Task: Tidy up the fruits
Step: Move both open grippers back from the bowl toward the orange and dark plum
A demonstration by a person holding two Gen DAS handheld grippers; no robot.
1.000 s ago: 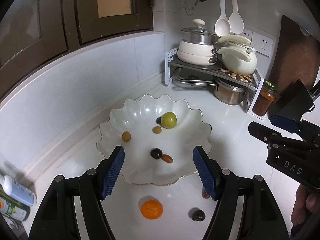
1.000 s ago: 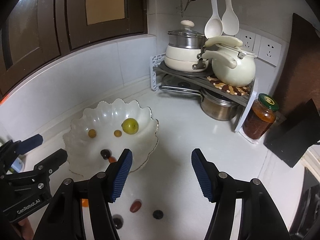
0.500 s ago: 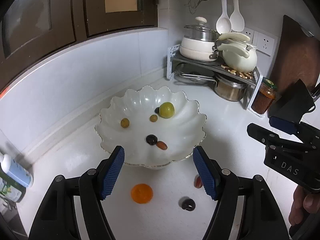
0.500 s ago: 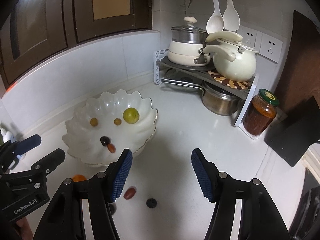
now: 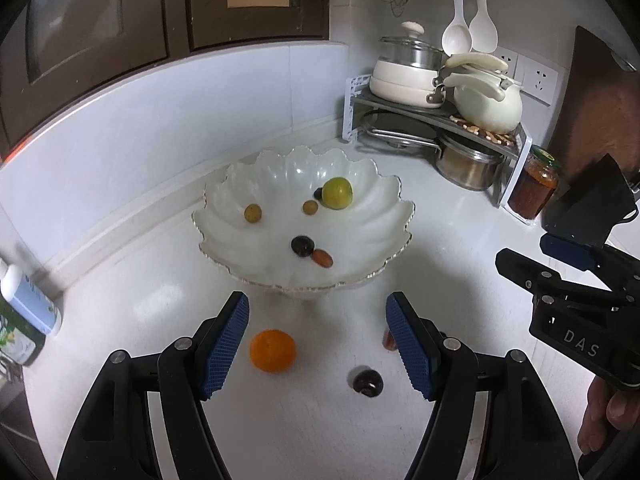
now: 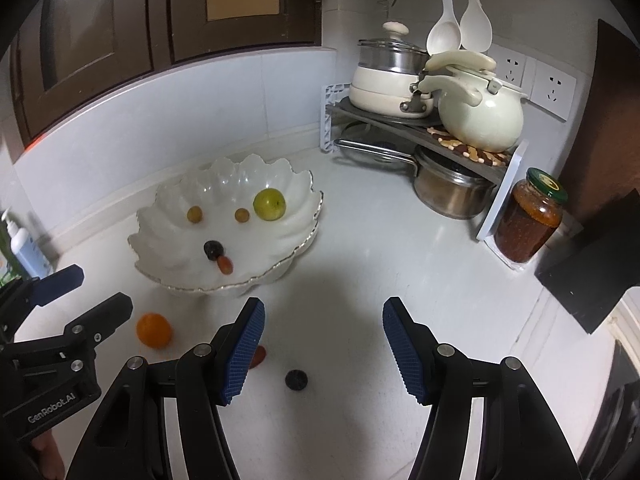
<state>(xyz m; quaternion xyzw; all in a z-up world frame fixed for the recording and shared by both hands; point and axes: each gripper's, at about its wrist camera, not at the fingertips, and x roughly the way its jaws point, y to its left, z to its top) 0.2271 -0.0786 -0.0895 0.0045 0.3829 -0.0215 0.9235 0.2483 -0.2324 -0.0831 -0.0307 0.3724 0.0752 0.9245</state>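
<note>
On the white counter (image 5: 440, 240), as the left wrist camera sees it, a scalloped white bowl (image 5: 384, 200) sits just past the left gripper (image 5: 318, 340), at twelve o'clock from its fingertips. The jaws stand spread with nothing between the blue pads. Inside the bowl lie a yellow-green fruit (image 5: 337, 193) toward one o'clock, a dark berry (image 5: 318, 193) touching its left side, two small tan fruits (image 5: 253, 213) (image 5: 310, 207), and near the front wall a dark plum (image 5: 301, 245) touching a small red fruit (image 5: 322, 258). Outside the bowl, an orange (image 5: 273, 350) rests on the counter between the fingers, close to the left one. A dark fruit (image 5: 367, 382) lies at five o'clock from the orange, and a red fruit (image 5: 388, 339) shows partly behind the right finger. The right gripper (image 5: 560, 258) comes in from three o'clock, with a hand (image 5: 606, 416) below it. A white bottle (image 5: 28, 300) stands at nine o'clock. A corner rack (image 5: 432, 120) with pots and a jar (image 5: 534, 186) stand at one to two o'clock.

From the right wrist camera, the right gripper (image 6: 322, 350) is likewise spread and empty over bare counter (image 6: 400, 260). The bowl (image 6: 280, 268) lies at eleven o'clock from its fingertips, with the same fruits inside. The orange (image 6: 154, 330) sits at nine o'clock, just beside the tip of the left gripper (image 6: 84, 292). The red fruit (image 6: 258, 356) peeks from behind the left finger, and the dark fruit (image 6: 296, 379) lies between the fingers, nearer the left one. The jar (image 6: 528, 220) stands at two o'clock.
</note>
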